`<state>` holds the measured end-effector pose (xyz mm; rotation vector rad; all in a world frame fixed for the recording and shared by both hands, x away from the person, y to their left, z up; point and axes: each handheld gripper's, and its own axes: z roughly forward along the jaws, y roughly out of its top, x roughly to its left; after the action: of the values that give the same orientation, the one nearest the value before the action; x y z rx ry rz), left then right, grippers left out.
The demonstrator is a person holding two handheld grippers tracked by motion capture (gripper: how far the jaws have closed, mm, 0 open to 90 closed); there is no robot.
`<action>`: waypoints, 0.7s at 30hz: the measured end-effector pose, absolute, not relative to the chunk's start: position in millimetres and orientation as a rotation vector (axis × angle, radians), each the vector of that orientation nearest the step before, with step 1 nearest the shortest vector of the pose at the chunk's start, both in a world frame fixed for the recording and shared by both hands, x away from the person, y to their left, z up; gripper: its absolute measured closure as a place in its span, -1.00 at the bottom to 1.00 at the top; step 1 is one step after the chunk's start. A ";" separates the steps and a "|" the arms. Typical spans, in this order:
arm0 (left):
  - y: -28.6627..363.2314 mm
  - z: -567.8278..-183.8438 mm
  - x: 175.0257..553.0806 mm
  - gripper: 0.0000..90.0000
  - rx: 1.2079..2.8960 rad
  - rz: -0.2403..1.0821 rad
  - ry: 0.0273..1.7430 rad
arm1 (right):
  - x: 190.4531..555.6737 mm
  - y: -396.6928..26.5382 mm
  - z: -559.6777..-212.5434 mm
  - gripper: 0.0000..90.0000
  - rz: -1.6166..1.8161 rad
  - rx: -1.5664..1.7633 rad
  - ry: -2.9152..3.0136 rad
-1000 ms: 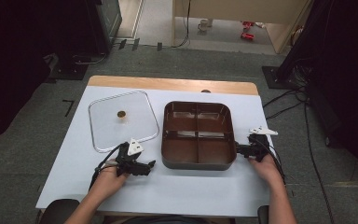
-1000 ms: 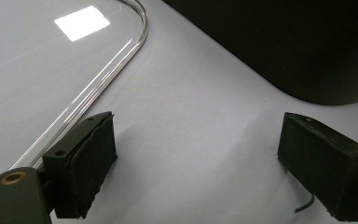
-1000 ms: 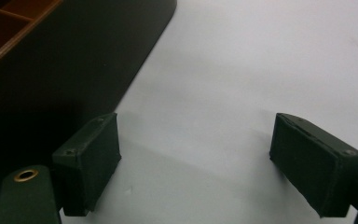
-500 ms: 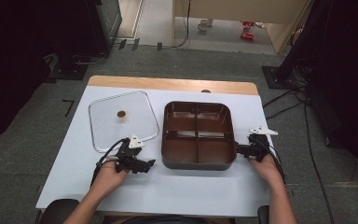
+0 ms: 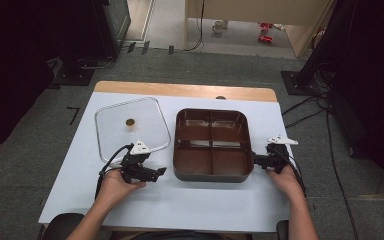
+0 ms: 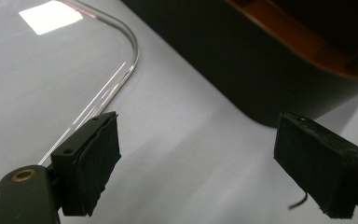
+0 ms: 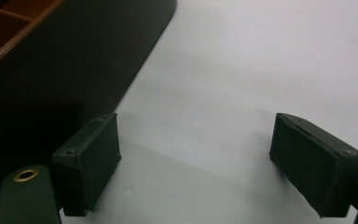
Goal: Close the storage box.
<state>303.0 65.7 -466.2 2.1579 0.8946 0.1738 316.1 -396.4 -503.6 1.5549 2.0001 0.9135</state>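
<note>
White sheeting covers a wooden table (image 5: 130, 89) that stands on grey carpet, with dark equipment around it.

At the middle of the table sits a dark brown, four-compartment tray (image 5: 213, 144), square with rounded corners. A cross-shaped divider splits it into four sections, and all four look bare, showing their reddish-brown floor. This tray is the landmark for everything else.

Just left of the tray, lying flat on the sheeting, is a clear lid (image 5: 131, 127) of much the same shape, with a small round brass-coloured knob (image 5: 129, 121) at its centre. Its near right corner comes close to the tray without touching it.

Near the tray's front left corner, between the lid's near edge and the tray, the left gripper (image 6: 198, 163) is held with its jaws spread wide and nothing between them, only white sheeting; they have just eased slightly narrower.

By the tray's right wall, near its front right corner, the right gripper (image 7: 196, 161) points toward the tray, jaws also wide apart and holding nothing, one jaw close beside the dark wall.
</note>
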 end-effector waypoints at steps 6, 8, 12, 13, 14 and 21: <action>65.6 -463.3 307.0 -0.67 2.179 0.192 0.890 | 316.1 -396.4 -503.6 -0.65 0.913 1.555 2.000; 65.5 -462.5 309.4 -0.67 2.181 0.178 0.896 | 316.1 -396.3 -503.7 -0.65 0.915 1.555 1.999; 66.6 -459.9 313.0 -0.65 2.182 0.170 0.898 | 316.1 -396.2 -503.7 -0.65 0.916 1.557 1.998; 67.1 -459.7 313.6 -0.65 2.175 0.158 0.903 | 316.1 -396.3 -503.7 -0.65 0.914 1.555 2.000; 67.8 -459.3 314.4 -0.65 2.177 0.153 0.905 | 316.1 -396.3 -503.7 -0.65 0.914 1.555 2.000; 72.1 -456.1 322.1 -0.65 2.180 0.153 0.920 | 316.1 -396.4 -503.7 -0.65 0.914 1.554 2.000</action>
<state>322.1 72.1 -456.1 2.1798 0.9200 0.1532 316.1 -396.4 -503.7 1.5540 1.9999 0.9140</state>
